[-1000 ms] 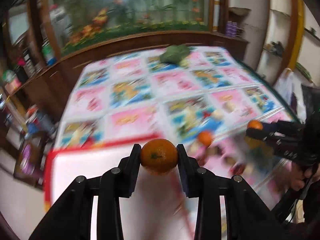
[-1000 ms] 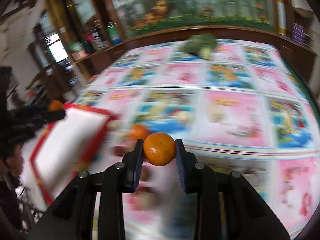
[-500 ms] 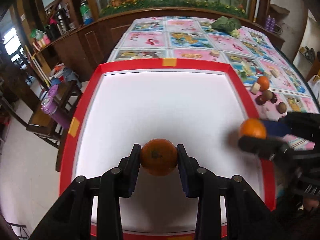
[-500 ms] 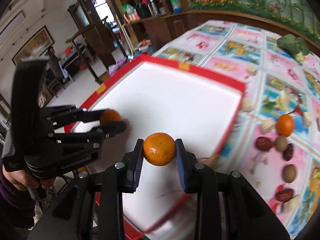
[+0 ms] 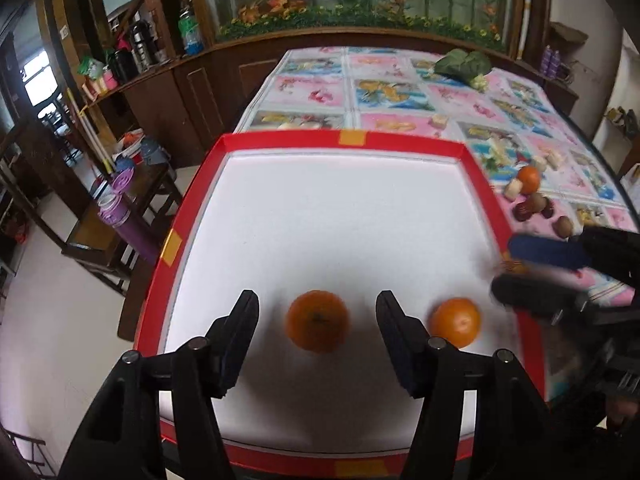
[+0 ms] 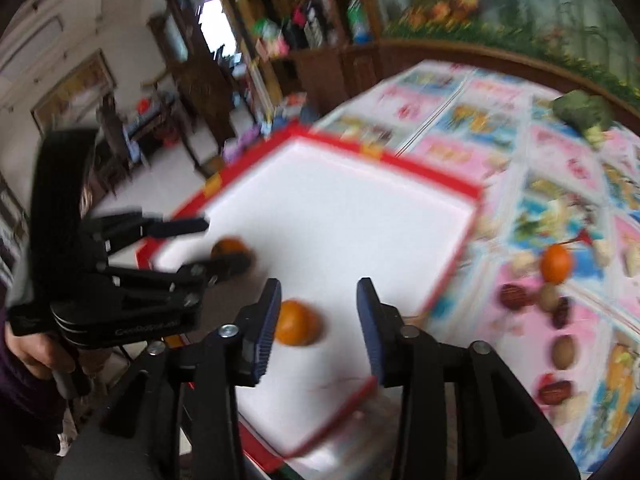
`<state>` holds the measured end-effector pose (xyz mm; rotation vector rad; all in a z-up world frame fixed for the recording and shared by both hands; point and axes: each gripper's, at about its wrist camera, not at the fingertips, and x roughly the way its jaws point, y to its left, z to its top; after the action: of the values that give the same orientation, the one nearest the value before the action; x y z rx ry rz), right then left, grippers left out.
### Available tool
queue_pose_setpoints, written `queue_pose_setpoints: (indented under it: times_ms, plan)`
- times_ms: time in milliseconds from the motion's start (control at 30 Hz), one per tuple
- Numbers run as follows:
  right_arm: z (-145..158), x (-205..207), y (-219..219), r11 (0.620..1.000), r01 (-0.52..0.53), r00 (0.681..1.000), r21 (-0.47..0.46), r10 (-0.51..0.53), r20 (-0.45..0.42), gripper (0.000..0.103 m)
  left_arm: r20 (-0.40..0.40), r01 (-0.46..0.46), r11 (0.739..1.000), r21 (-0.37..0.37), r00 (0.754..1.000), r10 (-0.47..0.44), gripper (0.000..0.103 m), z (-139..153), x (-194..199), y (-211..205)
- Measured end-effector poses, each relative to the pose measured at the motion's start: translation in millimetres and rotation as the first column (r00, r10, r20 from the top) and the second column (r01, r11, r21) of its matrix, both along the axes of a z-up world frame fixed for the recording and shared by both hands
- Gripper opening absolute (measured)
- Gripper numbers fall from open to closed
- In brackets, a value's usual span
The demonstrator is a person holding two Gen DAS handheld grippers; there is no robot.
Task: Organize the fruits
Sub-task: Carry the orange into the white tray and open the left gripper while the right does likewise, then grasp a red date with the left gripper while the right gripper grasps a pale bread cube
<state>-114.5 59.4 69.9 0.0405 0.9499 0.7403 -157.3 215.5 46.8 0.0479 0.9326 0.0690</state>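
- Left wrist view: the left gripper [image 5: 317, 318] is seen spread wide, with nothing pinched between its jaws; its arms are cut off by the lower edge.
- An orange [image 5: 317, 321] is seen between the spread jaws, touching neither, on the white floor of a red-rimmed tray [image 5: 348, 137]. Its outline is smeared by blur, so whether it fully rests on the floor cannot be told.
- A second orange [image 5: 455, 322] is seen just beside the left gripper's right jaw, also on the white floor, near the tray's right rim.
- The right gripper [image 5: 520, 268] enters from the right edge, blurred; its jaws are parted and empty, and most of its body is cut off.
- On the patterned tabletop [image 5: 384, 92] past the tray's right rim, a third orange [image 5: 529, 179] lies among small brown and pale pieces too small to identify. A leafy green vegetable [image 5: 462, 65] lies at the far end.
- Right wrist view: the right gripper [image 6: 318, 320] is shown spread, with one orange [image 6: 298, 322] partly hidden behind its left jaw, on the tray [image 6: 436, 178].
- The left gripper [image 6: 218, 242] is shown open at the left, held by a hand [image 6: 30, 350] that is largely hidden; the other orange [image 6: 229, 248] is half covered by its lower jaw.
- The whole view is blurred; the loose orange [image 6: 555, 263] and the dark pieces on the tabletop [image 6: 560, 160] are hard to make out.
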Motion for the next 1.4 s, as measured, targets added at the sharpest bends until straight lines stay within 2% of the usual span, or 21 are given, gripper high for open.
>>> queue_pose_setpoints:
  times_ms: [33,133,233,333,467,533,600,800,900,933,967,1133,1233,1300,1367,1400]
  plan:
    - [4,1,-12,1.0,0.02,1.0,0.016,-0.02,0.016,0.05,0.009,0.019,1.0,-0.005,1.0,-0.019,0.061,2,-1,-4]
    - [13,-1,-67,0.993,0.115,0.991,0.041,-0.117,0.063,0.052,0.031,0.103,0.994,-0.023,0.994,-0.103,0.064,9,-8,-25]
    - [11,-2,-110,0.98,0.195,0.979,0.034,-0.196,0.059,0.052,0.048,0.215,0.976,-0.04,0.976,-0.213,0.065,14,-16,-51]
    - [4,-8,-148,0.965,0.261,0.965,-0.002,-0.261,0.042,0.052,0.05,0.319,0.947,-0.037,0.947,-0.317,0.065,15,-22,-80]
    - [-7,-18,-175,0.958,0.286,0.958,-0.032,-0.285,0.01,0.052,0.047,0.44,0.897,-0.036,0.898,-0.438,0.066,15,-29,-115]
    - [-15,-18,-180,0.959,0.281,0.959,-0.036,-0.282,-0.019,0.052,0.037,0.452,0.891,-0.039,0.892,-0.451,0.068,14,-27,-123]
    - [-21,-15,-176,0.961,0.271,0.961,-0.054,-0.273,-0.037,0.052,0.02,0.443,0.896,-0.04,0.897,-0.442,0.068,10,-19,-130]
    - [-43,-4,-154,0.968,0.214,0.973,-0.129,-0.222,-0.054,0.052,0.001,0.441,0.896,-0.048,0.897,-0.442,0.068,7,-4,-144]
    - [-51,1,-149,0.965,0.207,0.973,-0.163,-0.22,-0.07,0.041,-0.013,0.449,0.892,-0.053,0.893,-0.45,0.068,3,4,-152]
    - [-50,2,-150,0.967,0.206,0.974,-0.152,-0.218,-0.067,0.03,-0.017,0.452,0.891,-0.052,0.891,-0.453,0.068,2,5,-155]
    - [-49,2,-152,0.971,0.195,0.976,-0.142,-0.206,-0.067,0.027,-0.023,0.455,0.889,-0.053,0.89,-0.456,0.068,1,7,-157]
    - [-51,8,-173,0.97,0.23,0.965,-0.078,-0.238,-0.114,0.027,-0.053,0.486,0.871,-0.071,0.87,-0.489,0.068,-7,20,-176]
    - [-52,15,-205,0.946,0.323,0.935,0.022,-0.316,-0.161,0.027,-0.074,0.507,0.858,-0.082,0.856,-0.512,0.068,-14,30,-191]
    - [-52,19,-220,0.925,0.377,0.915,0.056,-0.362,-0.18,0.027,-0.09,0.517,0.85,-0.098,0.846,-0.525,0.067,-20,40,-201]
    - [-51,20,-230,0.911,0.407,0.903,0.072,-0.389,-0.184,0.027,-0.107,0.521,0.847,-0.107,0.841,-0.531,0.061,-26,47,-208]
    - [-50,20,-233,0.905,0.418,0.899,0.08,-0.399,-0.183,0.027,-0.118,0.531,0.839,-0.119,0.831,-0.543,0.051,-30,51,-214]
